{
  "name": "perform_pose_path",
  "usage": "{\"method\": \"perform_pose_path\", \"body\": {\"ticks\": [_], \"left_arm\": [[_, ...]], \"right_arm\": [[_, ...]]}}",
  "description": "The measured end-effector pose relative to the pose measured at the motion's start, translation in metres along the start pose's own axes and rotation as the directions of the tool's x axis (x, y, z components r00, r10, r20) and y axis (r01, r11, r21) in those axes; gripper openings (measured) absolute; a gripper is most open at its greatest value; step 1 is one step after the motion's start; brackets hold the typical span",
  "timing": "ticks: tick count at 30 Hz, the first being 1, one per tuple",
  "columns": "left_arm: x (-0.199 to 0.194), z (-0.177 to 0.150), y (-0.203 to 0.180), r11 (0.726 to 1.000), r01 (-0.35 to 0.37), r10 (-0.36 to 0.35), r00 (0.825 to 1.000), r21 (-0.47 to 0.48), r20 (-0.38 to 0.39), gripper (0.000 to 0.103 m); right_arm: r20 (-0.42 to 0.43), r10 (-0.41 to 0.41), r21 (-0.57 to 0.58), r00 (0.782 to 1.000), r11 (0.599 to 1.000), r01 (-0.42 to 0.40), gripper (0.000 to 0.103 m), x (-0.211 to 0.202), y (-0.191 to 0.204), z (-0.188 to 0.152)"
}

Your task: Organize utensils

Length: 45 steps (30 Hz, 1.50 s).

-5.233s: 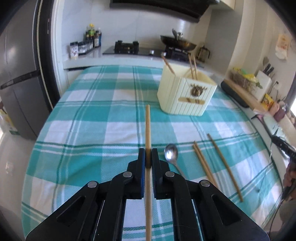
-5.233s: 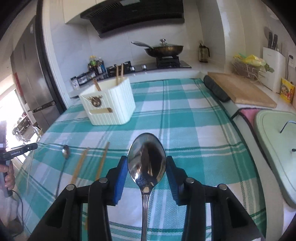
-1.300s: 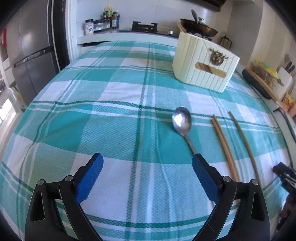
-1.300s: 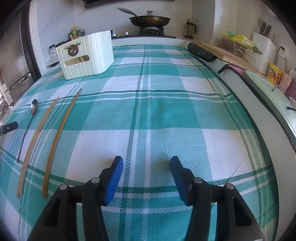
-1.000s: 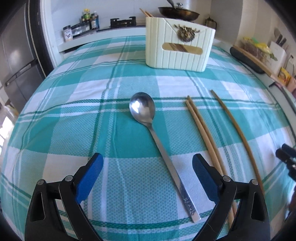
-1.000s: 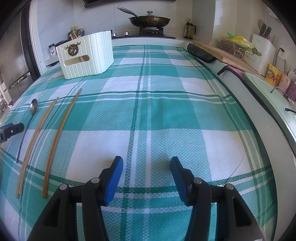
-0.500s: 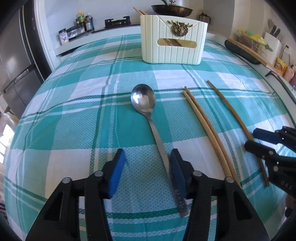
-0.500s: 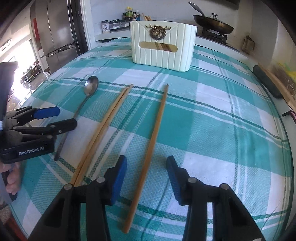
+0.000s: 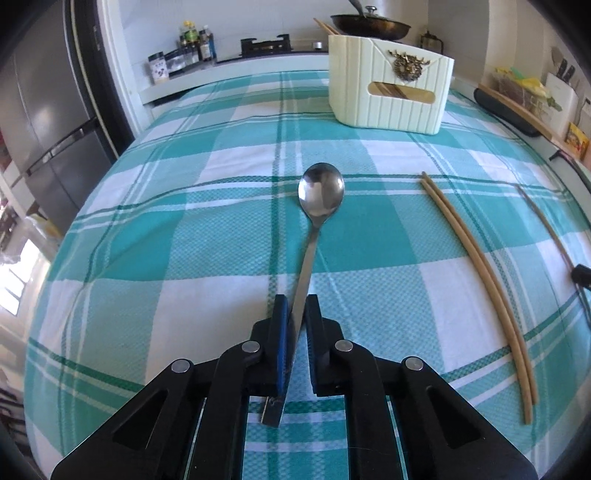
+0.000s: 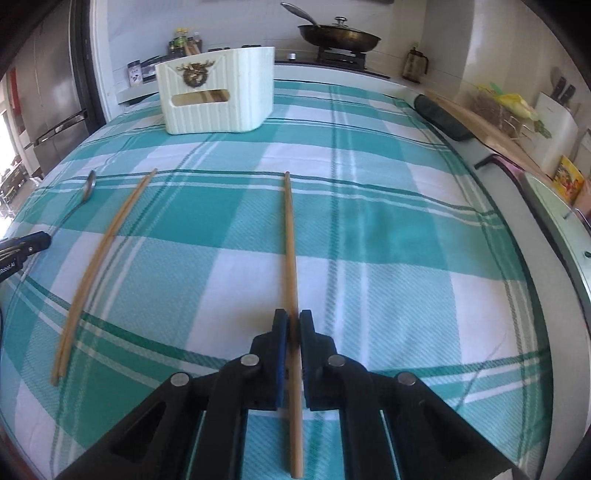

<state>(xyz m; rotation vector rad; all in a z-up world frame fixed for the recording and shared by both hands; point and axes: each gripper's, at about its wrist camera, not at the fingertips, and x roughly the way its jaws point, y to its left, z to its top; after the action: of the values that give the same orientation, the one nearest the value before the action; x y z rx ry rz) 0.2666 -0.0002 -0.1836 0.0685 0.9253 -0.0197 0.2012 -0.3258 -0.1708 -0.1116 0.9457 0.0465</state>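
A steel spoon [image 9: 320, 192] lies on the teal plaid cloth with its bowl away from me. My left gripper [image 9: 295, 301] is closing on its handle, and both blue pads sit against the metal. A single wooden chopstick [image 10: 290, 240] runs straight ahead in the right wrist view. My right gripper [image 10: 293, 317] is closing onto its near part, pads pressing it. A pair of chopsticks [image 9: 480, 266] lies between spoon and single stick. The cream utensil holder [image 9: 388, 96] stands at the far side with chopsticks inside.
A stove with a wok [image 10: 340, 35] and spice jars [image 9: 192, 40] line the back counter. A fridge [image 9: 48, 122] stands at the left. A cutting board [image 10: 491, 133], knife block [image 10: 554, 110] and sink [image 10: 554, 221] run along the right edge.
Both grippers went from wide open to closed: the left came forward over the spoon handle, and the right swung left from bare cloth onto the single chopstick.
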Motion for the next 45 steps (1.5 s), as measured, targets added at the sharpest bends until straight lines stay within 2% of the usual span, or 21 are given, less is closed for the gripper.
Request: {"method": "perform_pose_path", "body": {"ticks": [4,5,6,8,9,10,18,27,35,41,45], "left_arm": [[0.002,0.002,0.006,1.0,0.017,-0.017,1.0,-0.015,-0.002,0.018],[0.002,0.003,0.006,1.0,0.005,-0.005,1.0,-0.012,0.0,0.032],[0.003,0.003,0.005,1.0,-0.007,0.007,1.0,-0.011,0.002,0.053],[0.006,0.005,0.006,1.0,0.002,-0.002,1.0,-0.02,-0.001,0.074],[0.008,0.005,0.007,0.999,0.019,-0.019,1.0,-0.029,-0.01,0.075],[0.01,0.006,0.008,0.999,0.028,-0.029,0.999,-0.035,-0.015,0.076],[0.019,0.009,0.014,0.998,0.002,-0.005,0.998,-0.057,-0.06,0.101],[0.025,0.017,0.018,0.999,0.038,-0.041,0.992,-0.027,-0.119,0.103],[0.033,0.031,0.015,0.996,0.087,-0.08,0.981,0.032,-0.179,0.102],[0.045,0.049,0.004,0.99,0.119,-0.103,0.975,0.071,-0.195,0.1],[0.055,0.066,-0.003,0.989,0.123,-0.105,0.975,0.082,-0.195,0.093]], "right_arm": [[0.008,-0.048,0.023,0.999,0.999,0.048,0.008,-0.006,-0.015,-0.007],[0.019,-0.052,0.032,0.998,0.998,0.051,0.008,-0.007,-0.017,-0.007],[0.022,-0.047,0.039,0.999,0.998,0.046,0.01,-0.007,-0.018,-0.006],[0.019,-0.03,0.051,0.999,0.998,0.029,0.031,-0.005,-0.02,-0.005],[0.023,-0.023,0.052,0.999,0.998,0.022,0.046,-0.004,-0.02,-0.005],[0.028,-0.02,0.05,0.999,0.999,0.019,0.048,-0.003,-0.018,-0.005],[0.04,0.005,0.058,0.999,0.998,-0.007,0.05,0.006,-0.019,-0.005],[0.036,0.017,0.059,0.999,0.998,-0.019,0.051,0.006,-0.02,-0.004],[-0.122,0.099,-0.048,0.988,0.993,-0.106,0.051,0.014,-0.028,0.015],[-0.166,0.115,-0.082,0.979,0.988,-0.13,0.051,0.021,-0.028,0.026],[-0.19,0.126,-0.082,0.974,0.986,-0.144,0.051,0.025,-0.03,0.034]]}}
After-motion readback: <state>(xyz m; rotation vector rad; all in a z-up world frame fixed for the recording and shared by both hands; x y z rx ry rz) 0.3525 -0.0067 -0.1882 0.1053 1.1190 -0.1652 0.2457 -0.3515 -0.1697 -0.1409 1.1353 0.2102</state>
